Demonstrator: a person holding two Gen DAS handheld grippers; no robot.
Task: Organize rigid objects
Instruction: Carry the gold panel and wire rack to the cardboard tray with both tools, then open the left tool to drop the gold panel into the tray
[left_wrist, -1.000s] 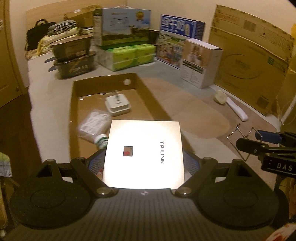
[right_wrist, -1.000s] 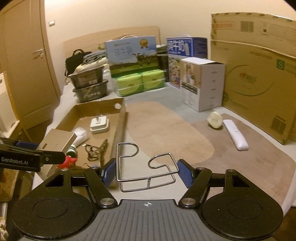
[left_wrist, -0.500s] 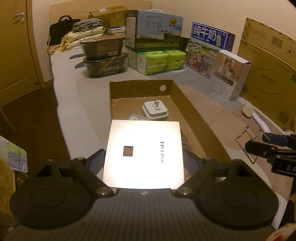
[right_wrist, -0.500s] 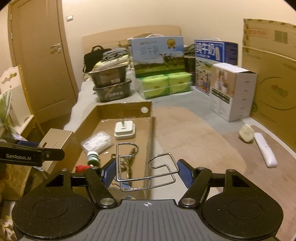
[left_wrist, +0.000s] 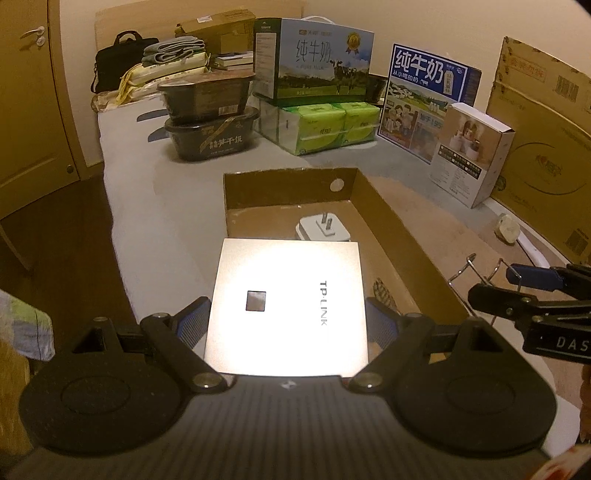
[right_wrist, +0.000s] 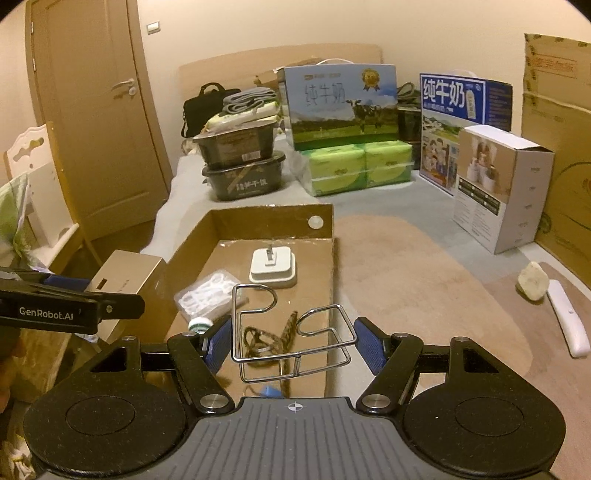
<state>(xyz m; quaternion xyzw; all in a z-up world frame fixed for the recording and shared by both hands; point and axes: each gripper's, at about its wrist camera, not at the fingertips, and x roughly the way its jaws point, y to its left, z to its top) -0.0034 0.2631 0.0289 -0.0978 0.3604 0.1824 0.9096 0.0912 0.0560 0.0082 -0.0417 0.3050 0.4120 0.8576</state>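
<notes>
Two grippers are loaded: the left gripper (left_wrist: 288, 314) clamps a flat TP-LINK box (left_wrist: 288, 302) above the cardboard tray's (left_wrist: 399, 247) near end; the right gripper (right_wrist: 293, 345), fairly wide, grips a wire rack (right_wrist: 291, 332) over that tray.

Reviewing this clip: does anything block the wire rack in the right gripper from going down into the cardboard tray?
Partly. The wire rack in the right gripper hangs over the cardboard tray, but a braided cord lies right under it, a plastic bag to its left and a white charger farther back. Bare floor shows only along the tray's right wall.
</notes>
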